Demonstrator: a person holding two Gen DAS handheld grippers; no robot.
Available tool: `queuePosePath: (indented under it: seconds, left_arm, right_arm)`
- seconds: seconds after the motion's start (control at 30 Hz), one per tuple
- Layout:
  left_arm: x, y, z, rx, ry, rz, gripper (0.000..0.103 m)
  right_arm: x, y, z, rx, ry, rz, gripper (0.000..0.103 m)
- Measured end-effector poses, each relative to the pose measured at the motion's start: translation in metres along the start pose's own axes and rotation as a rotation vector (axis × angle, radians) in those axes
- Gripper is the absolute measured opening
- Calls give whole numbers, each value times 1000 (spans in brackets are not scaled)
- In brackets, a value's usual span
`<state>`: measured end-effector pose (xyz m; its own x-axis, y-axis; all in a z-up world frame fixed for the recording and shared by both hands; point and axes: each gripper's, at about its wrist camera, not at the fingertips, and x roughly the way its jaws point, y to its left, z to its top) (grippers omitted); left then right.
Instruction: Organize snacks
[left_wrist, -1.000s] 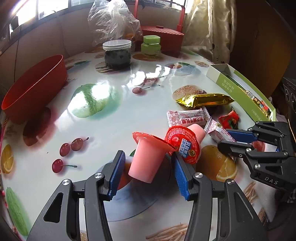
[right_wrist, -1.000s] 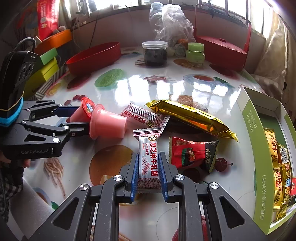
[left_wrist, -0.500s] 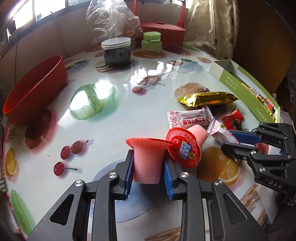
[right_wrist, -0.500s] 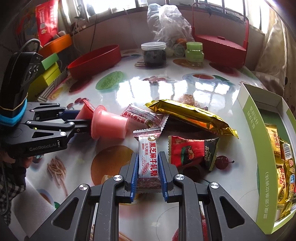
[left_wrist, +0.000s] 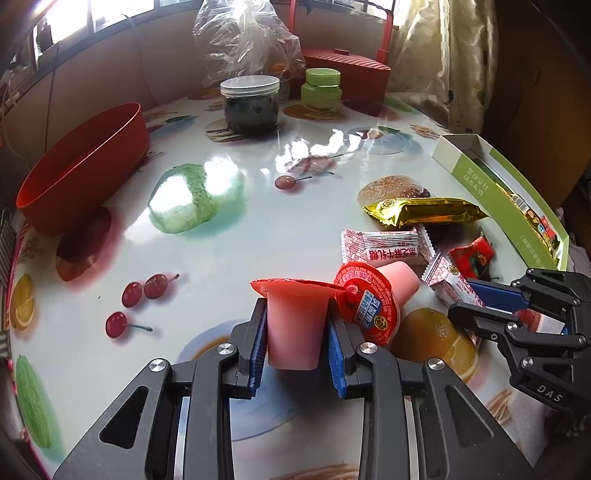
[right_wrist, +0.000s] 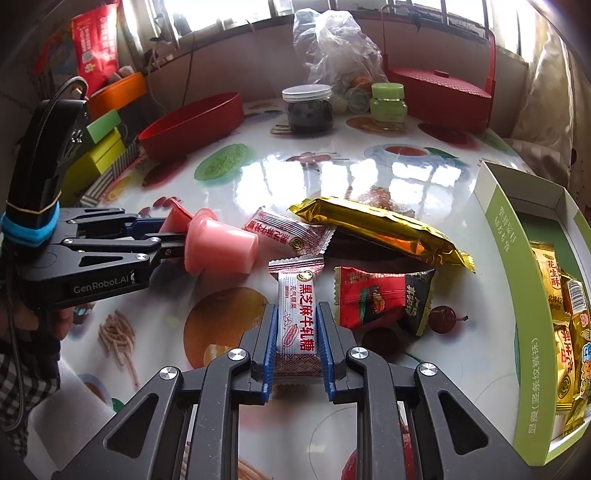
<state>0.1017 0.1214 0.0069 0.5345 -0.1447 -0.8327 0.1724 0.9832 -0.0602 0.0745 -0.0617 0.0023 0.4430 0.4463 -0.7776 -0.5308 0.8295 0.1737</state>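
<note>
My left gripper (left_wrist: 295, 338) is shut on a pink jelly cup (left_wrist: 293, 328), held upright just above the table. A second pink jelly cup (left_wrist: 369, 306) with a red foil lid lies on its side against it; it also shows in the right wrist view (right_wrist: 221, 245). My right gripper (right_wrist: 295, 343) is shut on a white sesame candy packet (right_wrist: 297, 325), which also shows in the left wrist view (left_wrist: 452, 282). A second white packet (right_wrist: 286, 232), a gold bar (right_wrist: 380, 229) and a red packet (right_wrist: 380, 299) lie beyond.
A green box (right_wrist: 517, 295) holding several snack packets lies at the right. A red bowl (left_wrist: 81, 173) stands at the left. A dark jar (left_wrist: 251, 105), a green jar (left_wrist: 321, 88), a plastic bag (left_wrist: 247, 40) and a red basket (left_wrist: 351, 77) stand at the back.
My left gripper has closed on the pink jelly cup and turned it upright. My right gripper has stayed shut on the sesame candy packet, nearly still.
</note>
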Motion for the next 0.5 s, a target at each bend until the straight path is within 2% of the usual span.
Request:
queuePosePath:
  seconds: [0.5]
  left_arm:
    - [-25, -10, -15, -29, -45, 13, 30]
  right_arm:
    - [-17, 3, -7, 3, -30, 0, 18]
